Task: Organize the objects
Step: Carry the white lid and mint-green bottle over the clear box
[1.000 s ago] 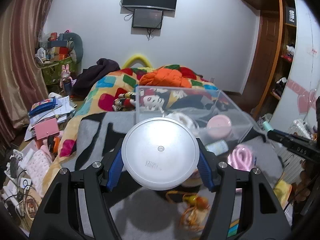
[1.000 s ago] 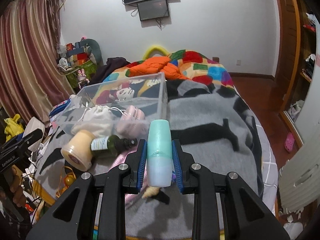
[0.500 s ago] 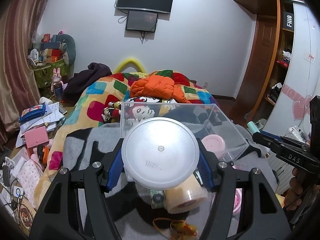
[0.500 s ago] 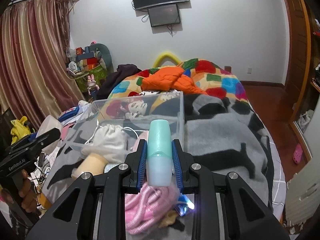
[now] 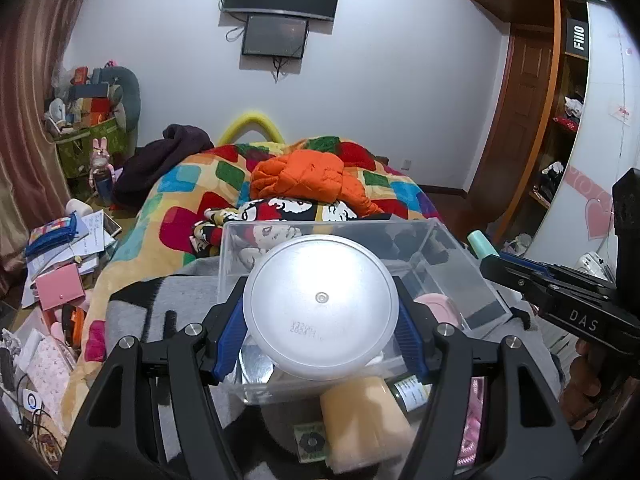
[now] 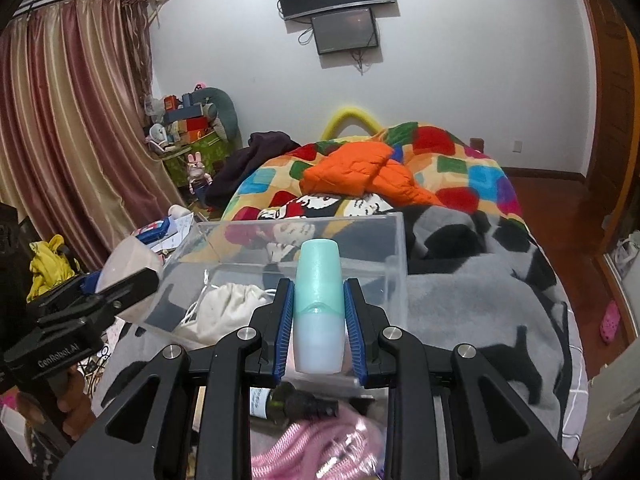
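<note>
My left gripper (image 5: 320,316) is shut on a round white plastic tub (image 5: 320,304), held above the near edge of a clear plastic box (image 5: 452,264) on the bed. My right gripper (image 6: 319,312) is shut on a mint-green bottle (image 6: 319,300), held just before the same clear box (image 6: 396,256). A white drawstring pouch (image 6: 224,308) lies in the box, and a pink round case (image 5: 438,306) too. The right gripper also shows at the right of the left wrist view (image 5: 496,266), the left gripper at the left of the right wrist view (image 6: 120,284).
A yellowish jar (image 5: 364,420) and a dark green bottle (image 6: 292,402) lie on the grey blanket (image 6: 480,312) before the box, with a pink coiled cord (image 6: 312,448). An orange jacket (image 5: 308,176) lies behind the box. Papers and boxes clutter the floor at left (image 5: 60,264).
Both grippers have risen and moved toward the clear box with their loads; the box now sits nearer and lower in both views.
</note>
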### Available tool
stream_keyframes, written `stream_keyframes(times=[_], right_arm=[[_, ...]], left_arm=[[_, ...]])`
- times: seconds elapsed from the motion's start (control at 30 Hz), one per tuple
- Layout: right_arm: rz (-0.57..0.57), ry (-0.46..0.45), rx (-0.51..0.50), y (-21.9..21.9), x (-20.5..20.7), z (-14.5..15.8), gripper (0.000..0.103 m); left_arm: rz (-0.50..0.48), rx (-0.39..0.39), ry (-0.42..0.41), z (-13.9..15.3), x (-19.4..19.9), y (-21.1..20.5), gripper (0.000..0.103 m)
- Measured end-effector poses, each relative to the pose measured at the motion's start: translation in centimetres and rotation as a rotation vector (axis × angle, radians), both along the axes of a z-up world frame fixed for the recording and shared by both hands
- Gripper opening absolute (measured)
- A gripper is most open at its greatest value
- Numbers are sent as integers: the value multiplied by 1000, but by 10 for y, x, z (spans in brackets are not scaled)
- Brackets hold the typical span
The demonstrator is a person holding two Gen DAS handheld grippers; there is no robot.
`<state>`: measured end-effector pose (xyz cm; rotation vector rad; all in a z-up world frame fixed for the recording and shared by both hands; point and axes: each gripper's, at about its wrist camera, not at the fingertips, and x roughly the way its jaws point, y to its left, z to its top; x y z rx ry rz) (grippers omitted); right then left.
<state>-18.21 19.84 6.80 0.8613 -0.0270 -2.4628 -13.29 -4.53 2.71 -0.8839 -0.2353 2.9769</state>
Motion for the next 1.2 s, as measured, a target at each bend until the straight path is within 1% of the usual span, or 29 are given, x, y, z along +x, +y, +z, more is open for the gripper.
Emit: stream_keyframes(times=[0.23, 0.57, 0.8, 1.03, 1.2], right_arm=[[25, -22, 37, -21, -15, -11, 23], [65, -81, 95, -46, -31, -35, 23], [84, -97, 130, -59, -33, -45, 23], [96, -116, 160, -68, -36, -54, 23], [99, -119, 178, -69, -37, -55, 23]], left_arm=[[-13, 15, -58, -17, -23, -2, 65], [-18, 0, -105, -33, -35, -1, 65], [-19, -5, -119, -40, -40, -3, 65], [-44, -19, -135, -45, -43, 3, 65], [-41, -28, -141, -45, -44, 4, 65]])
